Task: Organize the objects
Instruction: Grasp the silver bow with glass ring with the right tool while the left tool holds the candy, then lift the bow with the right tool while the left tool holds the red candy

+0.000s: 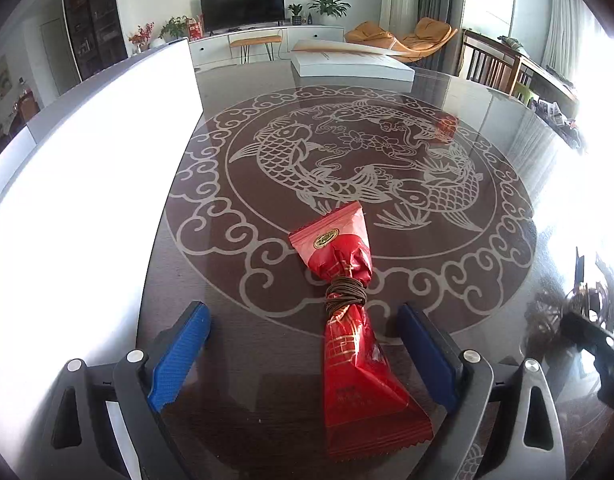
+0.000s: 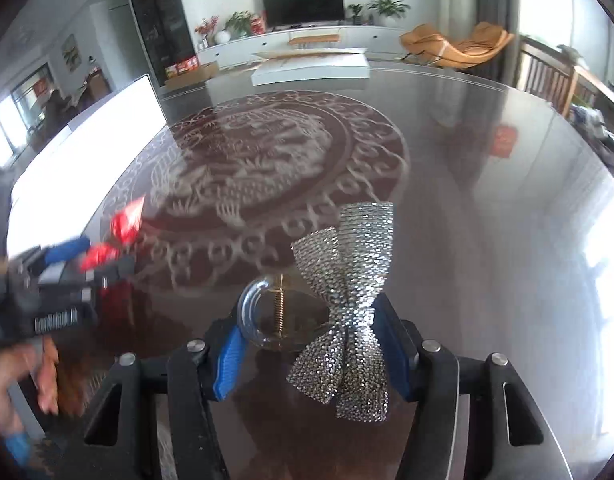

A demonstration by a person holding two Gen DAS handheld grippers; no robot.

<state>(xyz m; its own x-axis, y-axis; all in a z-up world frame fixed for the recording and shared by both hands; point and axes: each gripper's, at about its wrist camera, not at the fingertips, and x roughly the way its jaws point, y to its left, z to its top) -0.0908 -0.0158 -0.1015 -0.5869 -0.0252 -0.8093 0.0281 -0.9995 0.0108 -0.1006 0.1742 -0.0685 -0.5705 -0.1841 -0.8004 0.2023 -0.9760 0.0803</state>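
The rhinestone bow clip (image 2: pixel 345 312) sits low centre in the right wrist view, clamped between the blue pads of the right hand-held gripper (image 2: pixel 313 350) above the glossy surface (image 2: pixel 487 200). Only the left view clearly shows the red packet (image 1: pixel 353 320) tied with brown cord, lying between the released left hand-held gripper (image 1: pixel 303 354).

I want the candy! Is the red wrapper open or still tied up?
Tied shut. A brown cord is wound tightly round the middle of the red wrapper, and both crimped ends look sealed.
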